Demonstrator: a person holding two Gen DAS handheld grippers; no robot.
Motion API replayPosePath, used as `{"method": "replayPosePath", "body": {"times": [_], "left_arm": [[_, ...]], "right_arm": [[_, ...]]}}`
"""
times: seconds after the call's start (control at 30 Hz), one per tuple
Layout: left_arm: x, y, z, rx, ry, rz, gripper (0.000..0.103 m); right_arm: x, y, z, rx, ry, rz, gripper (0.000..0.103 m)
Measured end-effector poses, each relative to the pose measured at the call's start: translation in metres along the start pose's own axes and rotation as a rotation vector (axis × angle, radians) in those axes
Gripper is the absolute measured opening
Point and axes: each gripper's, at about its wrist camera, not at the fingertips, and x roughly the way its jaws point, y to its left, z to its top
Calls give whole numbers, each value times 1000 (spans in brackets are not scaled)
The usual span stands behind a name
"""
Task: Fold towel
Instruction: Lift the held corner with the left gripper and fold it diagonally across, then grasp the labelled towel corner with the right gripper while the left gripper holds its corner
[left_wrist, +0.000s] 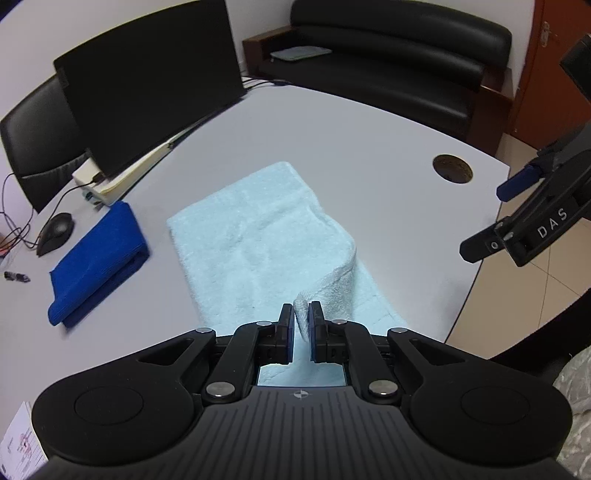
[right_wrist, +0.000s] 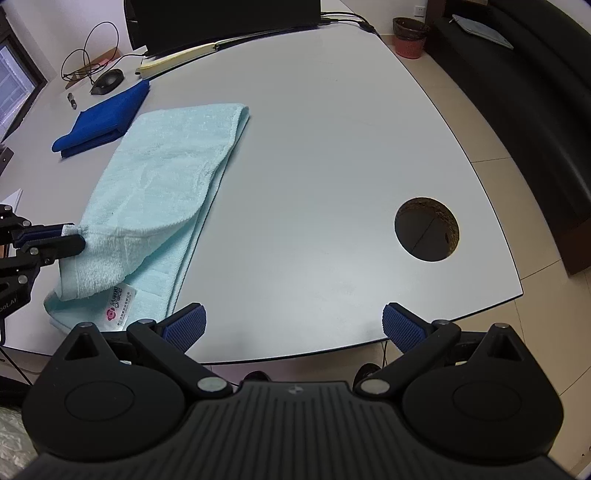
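A light blue towel (left_wrist: 258, 229) lies lengthwise on the grey table (left_wrist: 369, 147), folded in layers. My left gripper (left_wrist: 302, 317) is shut on the towel's near corner and holds it lifted a little above the lower layer. In the right wrist view the same towel (right_wrist: 159, 173) stretches away on the left, and the left gripper (right_wrist: 72, 236) pinches its raised corner; a white label (right_wrist: 120, 301) shows on the layer beneath. My right gripper (right_wrist: 293, 325) hangs open over the table's near edge, right of the towel, holding nothing. It also appears at the right edge as the right gripper (left_wrist: 517, 221).
A folded dark blue cloth (left_wrist: 99, 258) lies left of the towel. A monitor (left_wrist: 147, 85), a mouse (left_wrist: 55, 232) and cables stand at the far left. A round cable hole (right_wrist: 426, 229) opens in the table at right. A black sofa (left_wrist: 388, 55) lies beyond.
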Motion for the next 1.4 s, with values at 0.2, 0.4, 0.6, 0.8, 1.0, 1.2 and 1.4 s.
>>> {"method": "replayPosePath", "body": {"times": [0.2,0.4,0.6,0.8,1.0,1.2,1.4], "left_arm": [[-12,25,-6,-88,-11,95,9],[-21,48,-17,-159,1,183,9],[-28,58,-30,-192,12,276,9],[-37,70,-40,-249,17,334,9],[-42,76,-44,-275,21,346,10],[-44,74,-42,-272,8,352,10],[-48,71,-33,-264,-19,354,10]], "right_arm": [[5,14,6,-43,4,27,102],[11,30,11,-99,11,61,102],[16,46,15,-157,21,100,102],[21,63,16,-236,37,145,99],[25,81,11,-337,76,204,83],[23,92,-4,-430,117,257,77],[28,106,-17,-489,153,295,65]]}}
